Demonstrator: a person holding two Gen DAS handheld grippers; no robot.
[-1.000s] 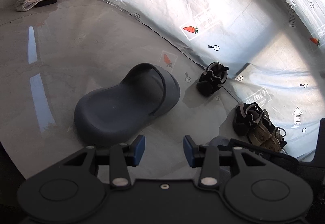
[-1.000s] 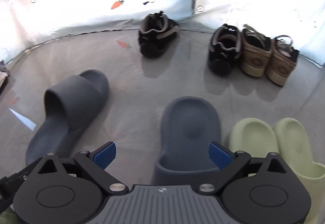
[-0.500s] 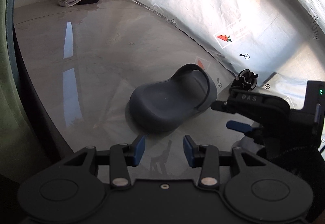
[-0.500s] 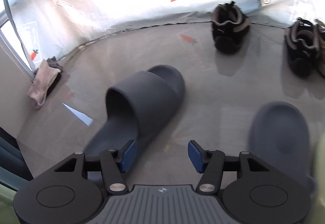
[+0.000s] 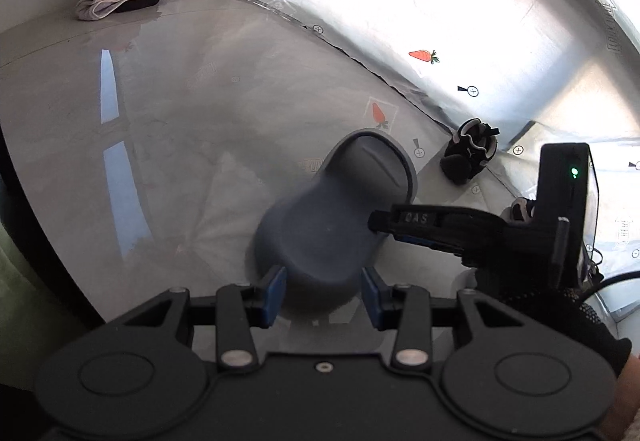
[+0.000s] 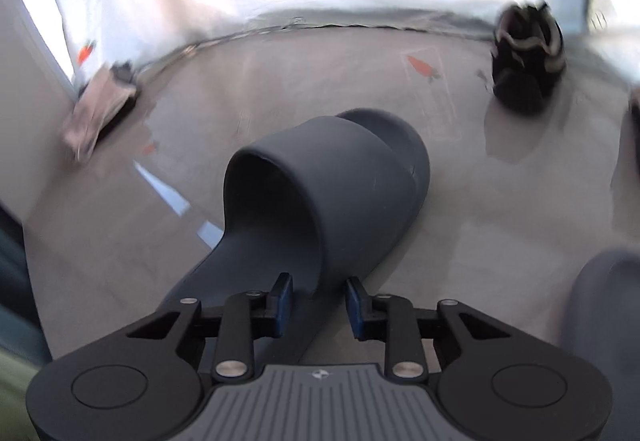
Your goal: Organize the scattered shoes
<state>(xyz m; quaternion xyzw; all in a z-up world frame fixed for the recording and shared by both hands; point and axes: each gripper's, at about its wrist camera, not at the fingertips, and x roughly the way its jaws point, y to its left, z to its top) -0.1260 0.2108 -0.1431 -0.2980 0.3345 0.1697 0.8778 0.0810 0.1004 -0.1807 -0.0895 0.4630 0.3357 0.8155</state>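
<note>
Step in hand: grasp approach. The dark grey rubber slide sandal (image 6: 320, 193) lies on the grey floor (image 6: 460, 225). Right gripper (image 6: 319, 301) fingers are spread astride its strap edge; left gripper (image 5: 323, 295) fingers are spread at its heel. Next: close the right fingers, then lift.

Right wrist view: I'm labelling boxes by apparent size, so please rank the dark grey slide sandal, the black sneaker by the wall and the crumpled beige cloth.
1. Dark grey slide sandal, largest, though nearest the camera.
2. Black sneaker and crumpled beige cloth: alike, blurred, not ranked.
</note>
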